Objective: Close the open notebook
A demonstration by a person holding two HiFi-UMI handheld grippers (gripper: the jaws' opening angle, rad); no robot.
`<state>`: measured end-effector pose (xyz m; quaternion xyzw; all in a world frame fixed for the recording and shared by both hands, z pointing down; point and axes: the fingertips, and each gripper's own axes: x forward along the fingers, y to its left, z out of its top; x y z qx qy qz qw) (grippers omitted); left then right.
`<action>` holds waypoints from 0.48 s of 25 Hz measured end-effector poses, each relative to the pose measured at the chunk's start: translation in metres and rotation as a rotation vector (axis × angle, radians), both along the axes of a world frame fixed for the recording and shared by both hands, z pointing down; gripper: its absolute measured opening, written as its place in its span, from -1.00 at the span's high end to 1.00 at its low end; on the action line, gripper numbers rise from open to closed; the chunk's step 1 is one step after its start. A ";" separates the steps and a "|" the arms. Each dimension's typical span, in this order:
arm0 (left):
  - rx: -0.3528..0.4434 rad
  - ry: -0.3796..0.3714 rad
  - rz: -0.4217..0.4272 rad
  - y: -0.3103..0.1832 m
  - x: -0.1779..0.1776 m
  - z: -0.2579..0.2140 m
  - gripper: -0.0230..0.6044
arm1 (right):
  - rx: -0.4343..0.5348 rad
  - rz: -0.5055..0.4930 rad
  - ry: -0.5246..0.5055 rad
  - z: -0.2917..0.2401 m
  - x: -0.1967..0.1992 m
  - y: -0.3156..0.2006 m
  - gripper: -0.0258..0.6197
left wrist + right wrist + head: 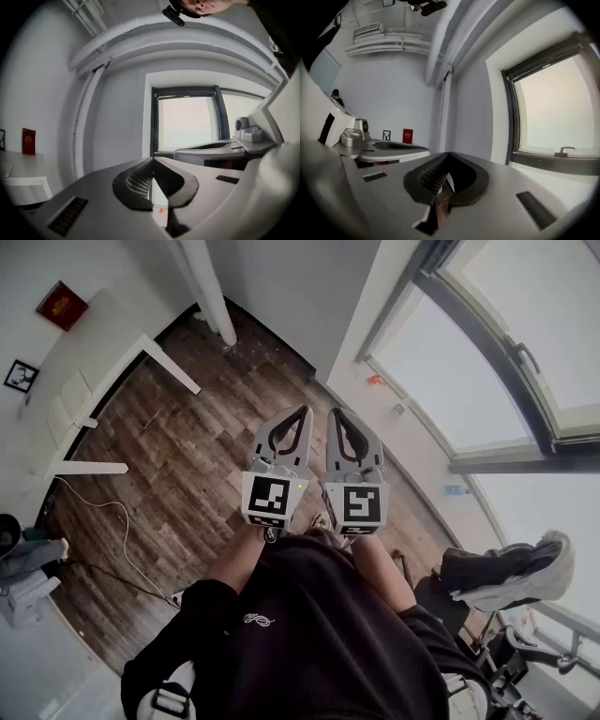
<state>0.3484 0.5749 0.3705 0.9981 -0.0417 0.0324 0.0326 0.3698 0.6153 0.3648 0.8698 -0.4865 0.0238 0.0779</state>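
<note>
No open notebook shows in any view. In the head view both grippers are held side by side and level, in front of the person's body and above a wooden floor. My left gripper has its jaws meeting at the tip with nothing between them; its own view shows the same closed tip pointing at a window. My right gripper is shut and empty too, and its tip points at a white wall beside a window frame.
A white table stands at the far left by the wall, with a small red upright item and a framed picture. A white pillar rises behind, a cable lies on the floor, and large windows fill the right.
</note>
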 end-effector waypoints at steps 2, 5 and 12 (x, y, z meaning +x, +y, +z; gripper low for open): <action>0.002 -0.008 0.003 -0.015 -0.002 0.003 0.92 | -0.006 -0.008 -0.007 0.004 -0.003 -0.017 0.85; -0.002 -0.009 -0.008 -0.039 -0.008 0.004 0.92 | -0.011 -0.027 -0.012 0.006 -0.009 -0.043 0.85; -0.014 -0.003 -0.129 -0.118 -0.054 0.002 0.92 | 0.027 -0.150 -0.034 0.001 -0.046 -0.126 0.85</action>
